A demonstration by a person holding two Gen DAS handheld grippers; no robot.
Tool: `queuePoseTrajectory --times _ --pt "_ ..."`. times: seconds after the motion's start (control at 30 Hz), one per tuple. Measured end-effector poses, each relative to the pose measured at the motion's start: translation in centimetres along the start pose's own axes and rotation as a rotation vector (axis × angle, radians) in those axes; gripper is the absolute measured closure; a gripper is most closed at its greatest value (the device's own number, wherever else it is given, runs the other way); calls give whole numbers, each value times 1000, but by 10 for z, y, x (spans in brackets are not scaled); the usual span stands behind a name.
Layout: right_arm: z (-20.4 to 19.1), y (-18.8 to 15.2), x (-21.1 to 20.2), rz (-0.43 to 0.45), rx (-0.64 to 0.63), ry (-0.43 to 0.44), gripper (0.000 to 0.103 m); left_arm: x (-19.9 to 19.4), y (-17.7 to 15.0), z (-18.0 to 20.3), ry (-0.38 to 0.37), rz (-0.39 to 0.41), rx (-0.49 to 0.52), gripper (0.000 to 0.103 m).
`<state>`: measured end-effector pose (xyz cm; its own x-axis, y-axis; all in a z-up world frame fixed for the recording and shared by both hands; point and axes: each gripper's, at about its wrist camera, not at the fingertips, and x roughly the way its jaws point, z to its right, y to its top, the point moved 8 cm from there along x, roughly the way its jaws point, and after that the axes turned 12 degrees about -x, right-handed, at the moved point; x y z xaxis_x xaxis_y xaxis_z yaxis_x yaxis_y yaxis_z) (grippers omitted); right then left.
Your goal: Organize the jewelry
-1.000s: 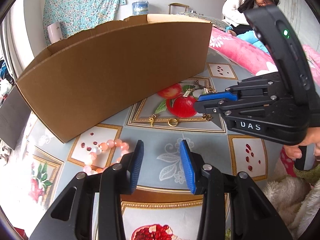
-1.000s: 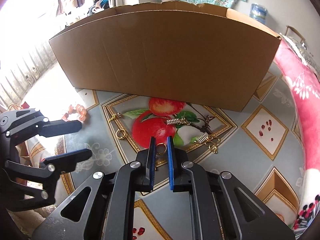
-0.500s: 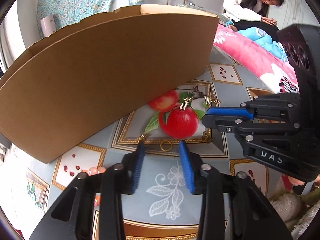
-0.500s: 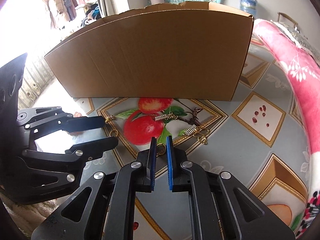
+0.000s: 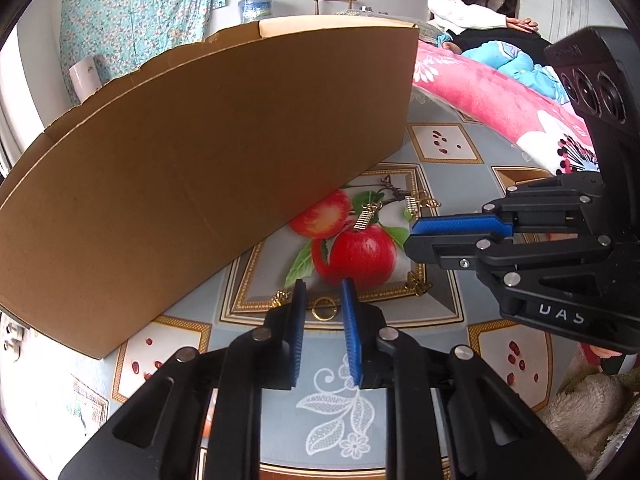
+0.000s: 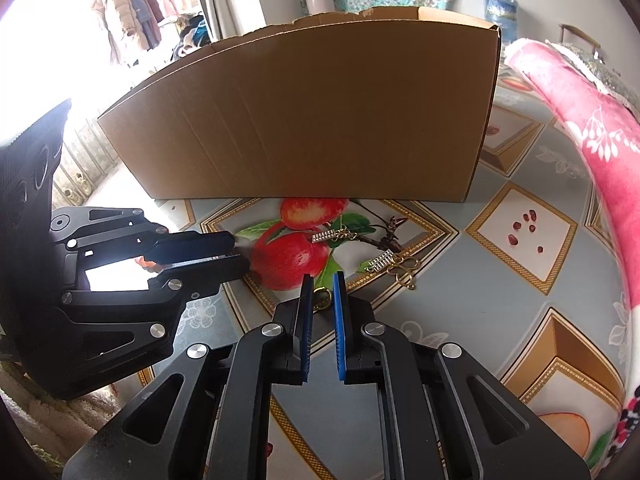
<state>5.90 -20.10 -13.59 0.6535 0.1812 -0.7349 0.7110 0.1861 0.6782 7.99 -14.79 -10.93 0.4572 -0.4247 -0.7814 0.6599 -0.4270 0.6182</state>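
Overall: both grippers are angled down at a patterned table (image 5: 404,364), side by side, in front of a cardboard box (image 5: 200,160).
Left gripper (image 5: 323,292): the jaws are narrow and have just been closing. A small gap still shows between the blue pads (image 5: 297,332).
Ring (image 5: 323,312): a gold ring lies flat on the table, seen in the gap at the left gripper's tips. The pads do not press on it.
Hook (image 5: 280,300): a small gold piece sits on the printed gold border, just beside the ring and close to the left gripper's left finger.
Right gripper (image 6: 320,288): the jaws are narrow, with only a slim gap between the pads. From the left wrist it reaches in from the right, with its tips over the right edge of the printed apple.
Gold piece (image 6: 321,298): a small round gold item shows in that gap at the tips and nearly fills it. I cannot tell whether it is pinched or lies on the table beyond.
Bar earrings: two ridged silver bars with gold hooks lie well apart from both sets of tips. One (image 6: 326,235) is on the apple print, the other (image 6: 380,260) on the printed twig.
Box position: it stands upright behind the jewelry. Its near wall fills the middle of both views, and its inside is hidden.
Background: a pink blanket (image 5: 480,92) lies past the table, and a seated person (image 5: 468,0) is behind it.
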Motion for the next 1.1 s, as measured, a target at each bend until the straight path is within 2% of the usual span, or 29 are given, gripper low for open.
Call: queuePoseTrajectory --times 0.1,0.4,0.53,0.7,0.9,0.97,1.1 --pt "-2 2 -13 7 -2 -3 78 -2 -3 2 4 3 17 91" --pt "-2 0 -14 -25 -16 -31 77 -9 -12 3 -11 -1 -3 91" --pt "-5 4 -9 -42 -30 -38 80 -11 -14 2 -18 5 -8 91" --pt "-14 6 -2 -80 -87 -90 83 -13 -16 1 -24 13 -12 91" --pt "-18 9 1 -119 -89 -95 88 -14 -18 -1 -51 28 -22 91" --pt "-23 11 3 -126 -107 -100 93 -15 -18 -2 -55 32 -23 91" --pt "-28 13 4 -126 -101 -106 95 -16 -20 -2 -54 46 -20 91"
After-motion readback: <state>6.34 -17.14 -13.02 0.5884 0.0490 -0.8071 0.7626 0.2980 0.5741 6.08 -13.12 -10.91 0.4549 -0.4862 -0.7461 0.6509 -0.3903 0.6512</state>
